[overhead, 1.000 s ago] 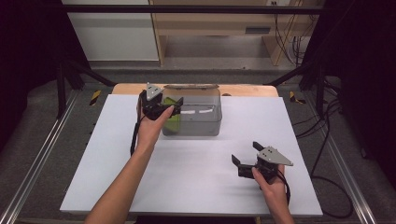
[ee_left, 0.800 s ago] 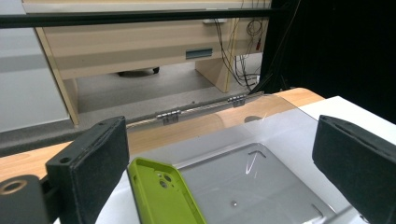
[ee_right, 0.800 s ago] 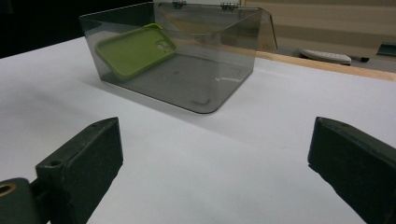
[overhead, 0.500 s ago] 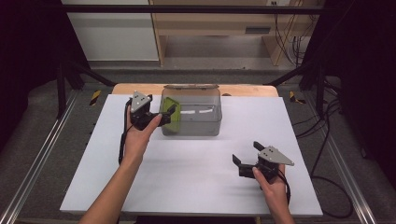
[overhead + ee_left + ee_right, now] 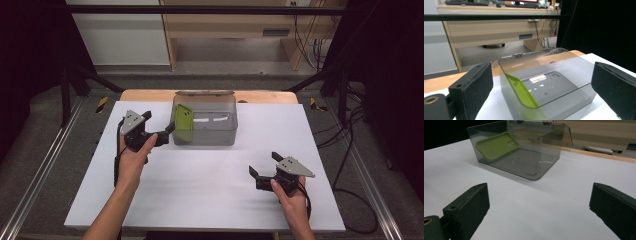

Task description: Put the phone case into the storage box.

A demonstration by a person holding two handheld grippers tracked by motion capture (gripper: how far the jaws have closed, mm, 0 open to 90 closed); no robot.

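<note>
since a moment ago the left gripper [image 5: 159,131] has drawn back leftward from the smoky clear plastic box [image 5: 205,120], fingers wide and empty. the flat green silicone phone case [image 5: 183,123] leans on edge against the box's left wall, inside. the right gripper [image 5: 262,174] rests wide on the white surface [image 5: 200,190], near right. propped so steeply, the case may slide flat if the box is bumped.
</note>
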